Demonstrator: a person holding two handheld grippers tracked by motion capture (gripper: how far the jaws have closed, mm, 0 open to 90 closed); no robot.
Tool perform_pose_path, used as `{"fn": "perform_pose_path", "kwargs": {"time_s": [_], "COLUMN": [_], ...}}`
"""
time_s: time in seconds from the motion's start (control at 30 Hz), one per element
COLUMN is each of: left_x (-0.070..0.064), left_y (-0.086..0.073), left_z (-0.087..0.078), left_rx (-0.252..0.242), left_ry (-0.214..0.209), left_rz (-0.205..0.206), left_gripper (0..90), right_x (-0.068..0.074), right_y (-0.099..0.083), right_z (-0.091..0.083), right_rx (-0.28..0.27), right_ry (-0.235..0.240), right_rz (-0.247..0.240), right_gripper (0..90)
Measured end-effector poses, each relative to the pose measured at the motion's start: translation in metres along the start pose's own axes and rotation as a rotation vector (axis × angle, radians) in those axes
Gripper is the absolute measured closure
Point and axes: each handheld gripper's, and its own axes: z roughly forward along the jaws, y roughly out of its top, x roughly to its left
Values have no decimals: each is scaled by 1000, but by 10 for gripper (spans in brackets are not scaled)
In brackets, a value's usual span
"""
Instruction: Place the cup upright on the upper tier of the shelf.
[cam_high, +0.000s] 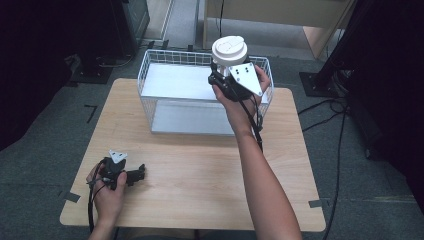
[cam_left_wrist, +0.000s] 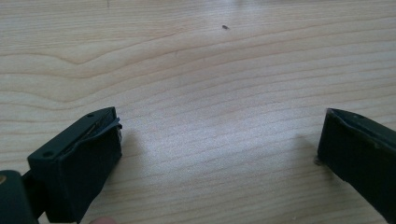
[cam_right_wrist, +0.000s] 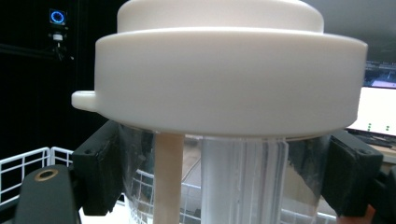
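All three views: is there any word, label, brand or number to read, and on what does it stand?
No legible text anywhere.
White lid of the jar in the right claw: plain.
Screen at the right edge: green marks, too small to read.
Blue ring light: a sign, no letters.

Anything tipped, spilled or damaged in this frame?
Nothing stands out. The right gripper holds the white-lidded clear container upright above the wire basket; the left gripper rests open on the wooden table.

White lid (cam_high: 229, 49) on clear jar (cam_right_wrist: 243, 177), white wire basket (cam_high: 150, 80), pale wood-grain table (cam_high: 200, 170).
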Motion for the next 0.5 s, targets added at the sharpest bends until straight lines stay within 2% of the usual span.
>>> {"fn": "perform_pose_path", "kwargs": {"time_s": [0.27,0.5], "left_x": [0,0], "left_y": [0,0], "left_z": [0,0], "left_rx": [-1,-1], "left_ry": [0,0], "left_rz": [-2,-2], "left_gripper": [0,0], "right_x": [0,-3], "right_y": [-2,-5], "right_z": [19,31], "right_rx": [11,28], "right_ry": [-9,-26], "right_rz": [-13,5], "right_gripper": [163,163]}}
